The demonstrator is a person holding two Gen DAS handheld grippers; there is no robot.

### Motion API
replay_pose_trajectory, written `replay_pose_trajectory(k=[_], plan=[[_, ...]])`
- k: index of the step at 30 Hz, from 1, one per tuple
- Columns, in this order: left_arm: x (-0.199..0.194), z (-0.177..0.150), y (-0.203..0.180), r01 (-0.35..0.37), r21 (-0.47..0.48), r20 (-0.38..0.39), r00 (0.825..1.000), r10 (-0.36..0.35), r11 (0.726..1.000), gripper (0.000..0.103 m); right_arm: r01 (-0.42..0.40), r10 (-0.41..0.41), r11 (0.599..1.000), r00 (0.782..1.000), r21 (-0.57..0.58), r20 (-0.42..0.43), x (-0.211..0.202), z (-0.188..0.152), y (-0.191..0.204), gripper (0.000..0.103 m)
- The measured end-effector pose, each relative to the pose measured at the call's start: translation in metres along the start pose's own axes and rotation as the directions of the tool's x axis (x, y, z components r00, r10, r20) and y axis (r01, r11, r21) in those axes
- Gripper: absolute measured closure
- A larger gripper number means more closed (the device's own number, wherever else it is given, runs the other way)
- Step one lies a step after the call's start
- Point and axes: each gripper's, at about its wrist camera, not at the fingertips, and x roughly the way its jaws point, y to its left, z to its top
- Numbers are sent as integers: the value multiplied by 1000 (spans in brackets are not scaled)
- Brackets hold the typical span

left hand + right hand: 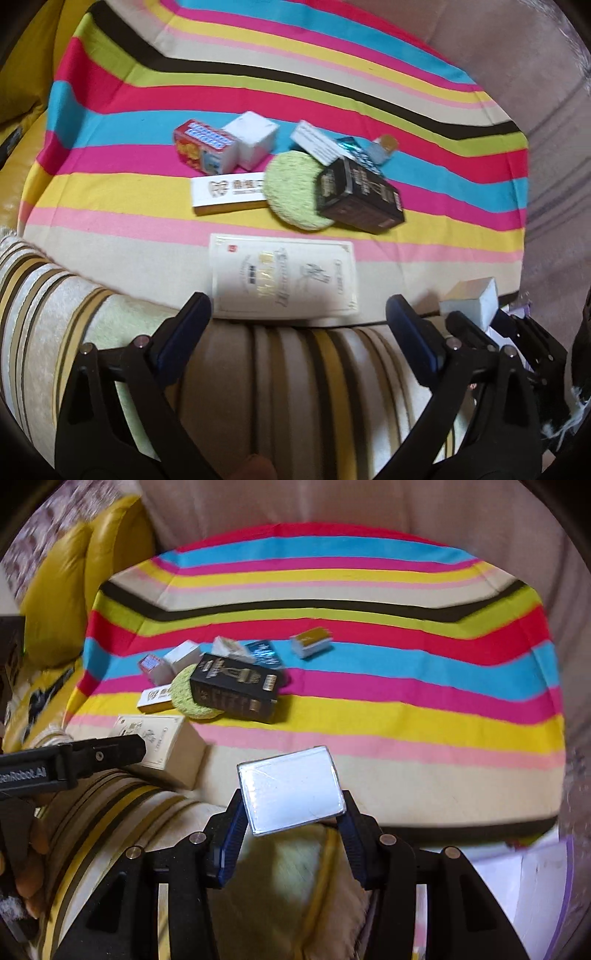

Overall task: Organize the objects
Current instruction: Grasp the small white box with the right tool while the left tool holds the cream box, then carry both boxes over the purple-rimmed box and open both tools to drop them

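Right gripper (291,808) clamped on small silvery-white box (291,788), raised over near edge of striped cloth (406,716). Cluster around black box (236,692) lies ahead and to the left. Left gripper (299,314) wide open, empty, nearer the cluster. Held box glossy, rectangular, long axis across the jaws.

A striped cloth (369,709) in bright bands is covering the table, spreading to its edges. Lying on it toward the left is a huddle of things: a large cream box (284,280) at the near edge, a long white and gold box (229,195) beyond it, a red and white carton (203,151) touching a white cube box (255,142), and a green round pad (295,192) with a black box (358,195) leaning over it. A small gold-topped box (310,642) is sitting apart, farther right on the blue stripe.
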Motion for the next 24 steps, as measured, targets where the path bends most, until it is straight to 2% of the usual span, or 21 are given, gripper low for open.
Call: replay_pose_trajectory(k=[3, 6, 8, 9, 12, 14, 16, 17, 21, 24], plan=[[-2, -3, -5, 1, 22, -1, 1000, -1, 1000, 14, 40, -41, 998, 999, 42, 13, -14, -11, -11, 54], [-1, -2, -5, 8, 31, -5, 1000, -8, 1000, 14, 66, -69, 995, 997, 77, 30, -29, -23, -20, 54], [-2, -1, -7, 28, 36, -5, 1000, -28, 999, 6, 72, -76, 992, 996, 101, 41, -37, -29, -26, 54], [-2, -1, -7, 19, 35, -1, 1000, -19, 999, 0, 76, -82, 990, 995, 115, 48, -43, -33, -28, 54], [3, 6, -12, -44, 60, -24, 999, 46, 997, 0, 118, -129, 982, 989, 150, 66, -56, -42, -37, 54], [9, 9, -14, -93, 71, -34, 995, 95, 993, 0, 173, -189, 967, 979, 185, 71, -65, -49, -46, 54], [22, 12, -15, -135, 88, -79, 987, 142, 987, 0, 202, -222, 955, 972, 216, 74, -73, -56, -54, 54], [24, 13, -17, -162, 109, -77, 982, 171, 981, 0, 222, -244, 948, 967, 228, 73, -76, -59, -59, 54], [30, 15, -25, -195, 149, -78, 975, 208, 969, 0, 262, -286, 930, 956, 258, 60, -83, -71, -71, 54], [27, 16, -15, -168, 87, -85, 981, 175, 982, 0, 258, -282, 926, 958, 275, 50, -82, -78, -75, 54]])
